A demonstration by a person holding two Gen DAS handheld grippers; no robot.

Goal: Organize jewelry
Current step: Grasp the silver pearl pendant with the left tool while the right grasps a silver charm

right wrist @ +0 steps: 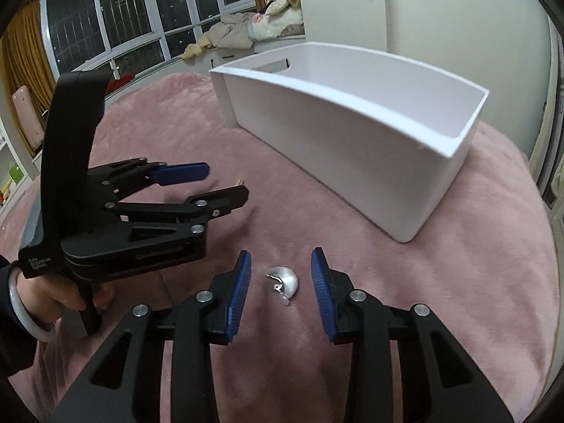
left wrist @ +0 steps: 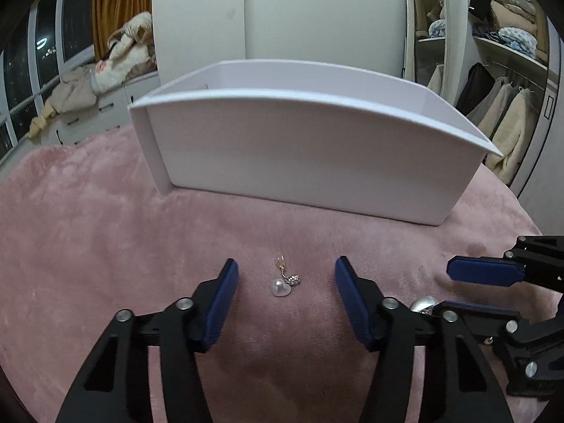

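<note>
Left gripper (left wrist: 285, 275) agape astride pearl earring (left wrist: 281, 286); right gripper (right wrist: 281, 269) likewise.

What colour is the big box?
White. The box shows best in the right wrist view, sitting on the pink blanket.

Dark night windows (right wrist: 116, 17) with mustard curtains (left wrist: 120, 3), a white wardrobe (left wrist: 282, 14), and an open closet (left wrist: 507, 70) of hanging coats.

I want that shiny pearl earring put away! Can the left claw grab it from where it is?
Probably yes. The left claw is open, and the small white pearl earring with a gold hook lies on the fuzzy pink blanket between its blue fingers, with nothing in the way.
</note>
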